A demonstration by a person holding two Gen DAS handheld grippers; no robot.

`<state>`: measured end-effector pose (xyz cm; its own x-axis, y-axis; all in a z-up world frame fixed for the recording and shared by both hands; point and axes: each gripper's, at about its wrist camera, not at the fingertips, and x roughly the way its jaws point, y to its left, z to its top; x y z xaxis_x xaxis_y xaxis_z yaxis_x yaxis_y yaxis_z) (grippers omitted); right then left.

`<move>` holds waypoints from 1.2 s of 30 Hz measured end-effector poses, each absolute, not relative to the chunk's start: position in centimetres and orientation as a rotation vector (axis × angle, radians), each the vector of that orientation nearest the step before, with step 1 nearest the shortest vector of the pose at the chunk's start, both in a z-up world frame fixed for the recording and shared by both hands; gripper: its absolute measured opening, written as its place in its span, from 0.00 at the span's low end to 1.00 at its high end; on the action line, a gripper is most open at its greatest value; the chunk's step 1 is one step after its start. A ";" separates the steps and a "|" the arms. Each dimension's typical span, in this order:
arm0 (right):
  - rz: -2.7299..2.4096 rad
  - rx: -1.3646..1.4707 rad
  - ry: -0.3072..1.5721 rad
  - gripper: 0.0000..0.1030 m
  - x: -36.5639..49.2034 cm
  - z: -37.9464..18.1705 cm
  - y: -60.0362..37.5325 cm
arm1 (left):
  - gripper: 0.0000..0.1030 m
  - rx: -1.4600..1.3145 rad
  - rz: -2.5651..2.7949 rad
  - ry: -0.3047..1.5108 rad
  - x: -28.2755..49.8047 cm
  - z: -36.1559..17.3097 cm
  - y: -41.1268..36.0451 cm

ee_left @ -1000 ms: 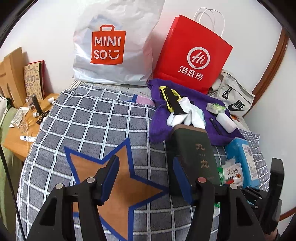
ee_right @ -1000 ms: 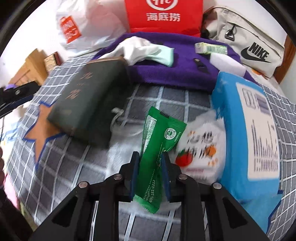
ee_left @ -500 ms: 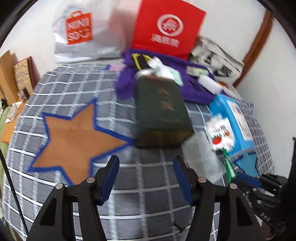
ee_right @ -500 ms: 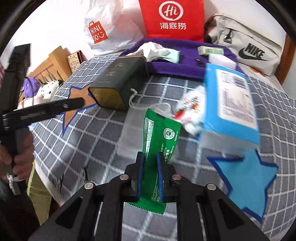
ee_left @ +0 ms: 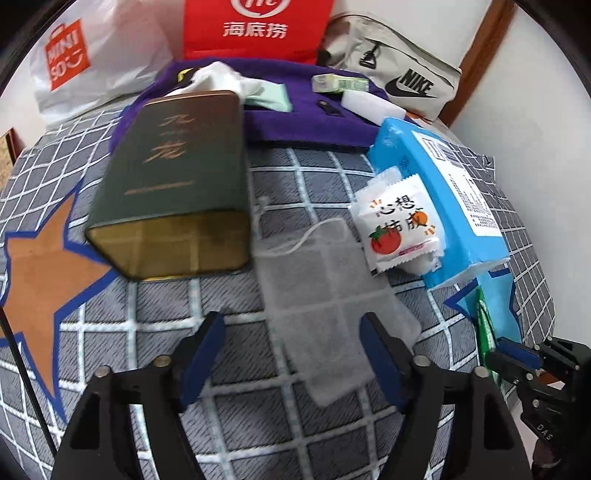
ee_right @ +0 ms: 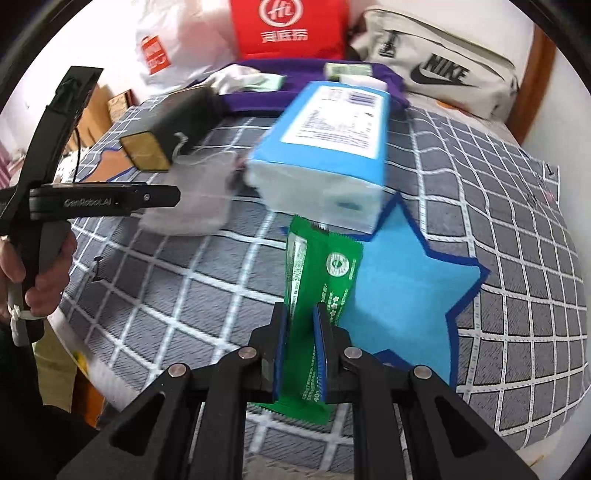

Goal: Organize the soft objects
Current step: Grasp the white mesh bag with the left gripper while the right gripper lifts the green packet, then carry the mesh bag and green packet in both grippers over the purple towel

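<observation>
My right gripper point(ee_right: 301, 317) is shut on a green snack packet point(ee_right: 317, 273) and holds it above the blue star patch point(ee_right: 402, 291); the packet also shows edge-on in the left wrist view point(ee_left: 485, 332). My left gripper point(ee_left: 291, 328) is open and empty, its fingers either side of a translucent white drawstring pouch point(ee_left: 328, 295) lying flat on the checked cover. A white tomato-print packet point(ee_left: 399, 225) leans on a blue tissue pack point(ee_left: 447, 206). A dark green tin box point(ee_left: 177, 177) lies to the left.
A purple towel point(ee_left: 295, 122) at the back holds white cloth, a mint item, small boxes. Behind it stand a red paper bag point(ee_left: 255, 26), a white Miniso bag point(ee_left: 74, 59) and a Nike bag point(ee_left: 399, 70). An orange star patch point(ee_left: 37, 273) lies left.
My right gripper carried the green packet right, from beside the tin and packets to over the blue star. My left gripper swung right and closer, from the orange star to over the pouch.
</observation>
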<state>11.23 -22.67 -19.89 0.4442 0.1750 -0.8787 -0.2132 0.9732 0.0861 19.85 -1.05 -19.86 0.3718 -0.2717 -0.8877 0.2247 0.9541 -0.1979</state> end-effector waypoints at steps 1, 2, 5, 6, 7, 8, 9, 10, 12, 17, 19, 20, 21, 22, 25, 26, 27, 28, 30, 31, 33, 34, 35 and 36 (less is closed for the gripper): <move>0.242 -0.044 1.079 0.15 11.3 -20.2 -22.8 | 0.81 -0.052 -0.318 1.151 19.9 -20.0 -1.3; 0.247 -0.051 1.075 0.16 11.4 -20.5 -22.8 | 0.86 -0.050 -0.315 1.151 20.0 -20.0 -1.6; 0.261 -0.052 1.069 0.22 11.4 -20.8 -23.1 | 0.92 0.022 -0.304 1.151 19.8 -20.4 -3.1; 0.264 -0.047 1.067 0.22 11.5 -20.7 -23.2 | 0.93 0.040 -0.293 1.148 19.8 -20.5 -3.5; 0.268 -0.037 1.067 0.23 11.5 -20.6 -23.4 | 0.93 0.054 -0.287 1.145 19.8 -20.6 -3.8; 0.267 -0.031 1.066 0.23 11.5 -20.5 -23.5 | 0.93 0.069 -0.283 1.142 19.8 -20.6 -4.3; 0.261 -0.031 1.063 0.26 11.4 -20.3 -23.6 | 0.93 0.076 -0.280 1.139 19.9 -20.7 -4.6; 0.254 -0.031 1.059 0.33 11.2 -20.2 -23.6 | 0.93 0.081 -0.271 1.138 20.0 -20.7 -4.9; 0.235 -0.024 1.036 0.47 10.9 -19.8 -23.9 | 0.93 0.080 -0.279 1.138 20.1 -20.7 -5.3; 0.204 0.020 0.998 0.64 10.8 -19.5 -24.8 | 0.97 0.121 -0.269 1.126 20.1 -21.0 -6.3; 0.191 0.020 0.993 0.68 11.0 -19.9 -24.8 | 0.96 0.129 -0.253 1.114 20.0 -21.0 -6.6; 0.190 0.021 0.995 0.68 11.2 -20.1 -24.8 | 0.96 0.128 -0.251 1.105 20.0 -21.0 -6.6; 0.190 0.023 1.000 0.68 11.4 -20.3 -24.7 | 0.97 0.133 -0.248 1.100 20.0 -21.1 -6.7; 0.189 0.029 1.007 0.68 11.6 -20.6 -24.6 | 0.95 0.149 -0.247 1.093 20.0 -21.1 -6.9; 0.208 0.060 1.031 0.69 11.7 -21.6 -24.3 | 0.79 0.152 -0.252 1.068 19.7 -20.7 -7.0; 0.204 0.062 1.013 0.71 11.4 -21.7 -24.2 | 0.72 0.154 -0.255 1.062 19.6 -20.6 -7.1; 0.201 0.060 1.005 0.74 11.4 -21.8 -24.0 | 0.68 0.156 -0.260 1.057 19.5 -20.5 -7.2; 0.194 0.053 1.003 0.74 11.3 -21.9 -23.8 | 0.57 0.159 -0.267 1.052 19.4 -20.4 -7.2; 0.179 0.037 0.995 0.73 11.3 -21.9 -23.5 | 0.42 0.156 -0.271 1.046 19.3 -20.1 -7.1; 0.165 0.034 0.989 0.69 11.4 -21.9 -23.4 | 0.33 0.157 -0.274 1.045 19.2 -20.0 -7.1; 0.141 0.031 0.977 0.61 11.4 -21.9 -23.5 | 0.20 0.152 -0.288 1.048 19.2 -19.9 -6.9; 0.138 0.034 0.974 0.55 11.4 -21.8 -23.6 | 0.12 0.144 -0.296 1.054 19.1 -19.9 -6.7; 0.135 0.041 0.969 0.52 11.4 -21.8 -23.7 | 0.09 0.125 -0.304 1.064 19.1 -19.8 -6.2; 0.132 0.045 0.965 0.44 11.4 -21.8 -23.9 | 0.08 0.108 -0.310 1.071 19.0 -19.8 -5.8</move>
